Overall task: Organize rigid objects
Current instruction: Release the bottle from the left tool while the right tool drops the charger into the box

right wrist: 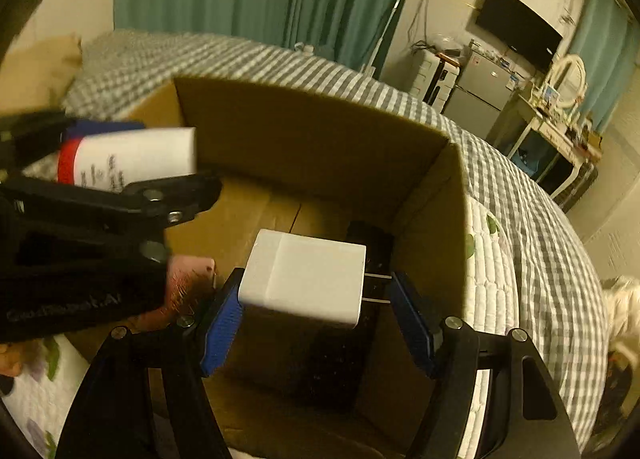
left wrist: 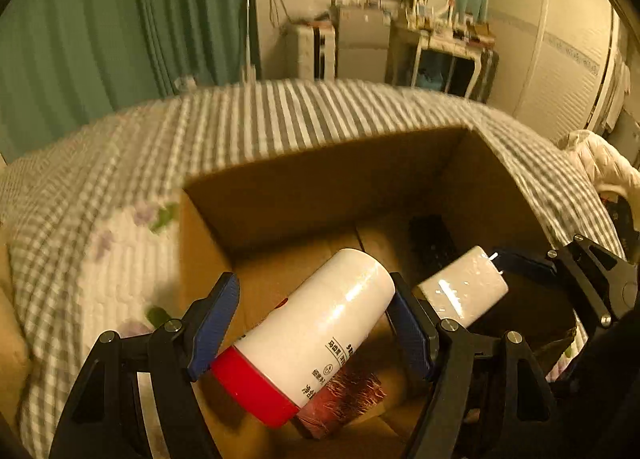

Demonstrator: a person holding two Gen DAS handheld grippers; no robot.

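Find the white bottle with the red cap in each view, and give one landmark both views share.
Left wrist view: white bottle low centre, between the left claw's pads, red cap nearest the camera.
Right wrist view: white bottle at the left edge, over the box.
Shared landmark: the cardboard box.

An open box (left wrist: 320,187) sits on the bed (left wrist: 248,119). Over it, side by side, the left gripper (left wrist: 314,323) carries a bottle (left wrist: 320,323) and the right gripper (right wrist: 316,319) a plug (right wrist: 308,279). Behind the bed stand curtains (left wrist: 120,19), a fridge (right wrist: 480,91) and a dressing table (right wrist: 556,131).
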